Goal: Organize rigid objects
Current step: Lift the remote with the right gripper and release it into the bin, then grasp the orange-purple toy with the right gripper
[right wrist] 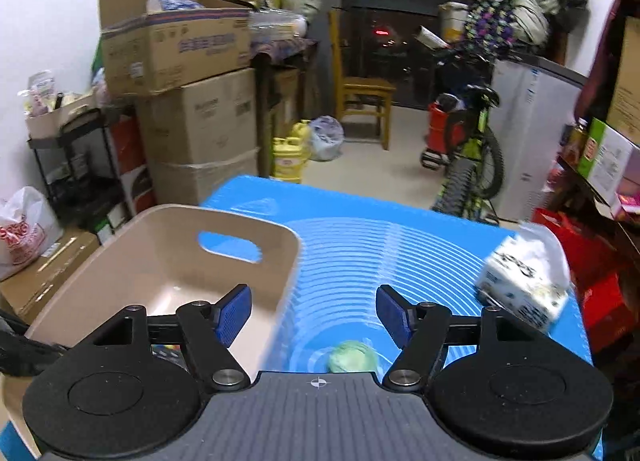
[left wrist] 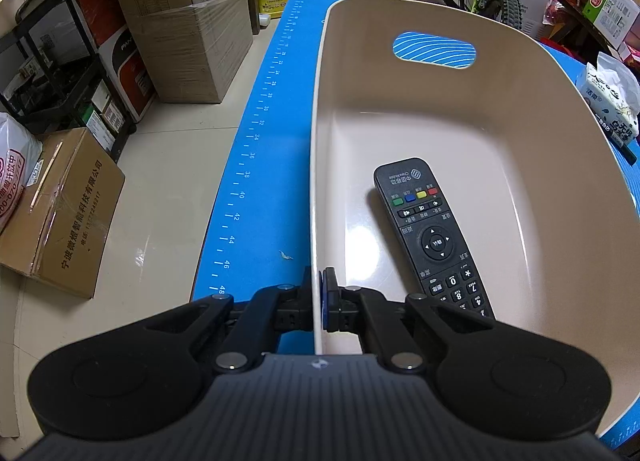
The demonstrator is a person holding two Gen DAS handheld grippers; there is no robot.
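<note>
Left gripper (left wrist: 318, 301) is clamped on the rim of the beige bin (left wrist: 520, 133), probably to steady it; right gripper (right wrist: 314, 315) hangs with jaws wide and nothing between them, seemingly free for the next item. Remote control (left wrist: 434, 237) lies flat on the bin floor, at about 1 o'clock from the left gripper. A pale green round object (right wrist: 352, 357), blurred, sits on the blue mat (right wrist: 400, 245) just below the right gripper, the likely next pick. At 2 o'clock, a tissue pack (right wrist: 524, 293) lies well apart. No obstacle blocks the bin opening.
</note>
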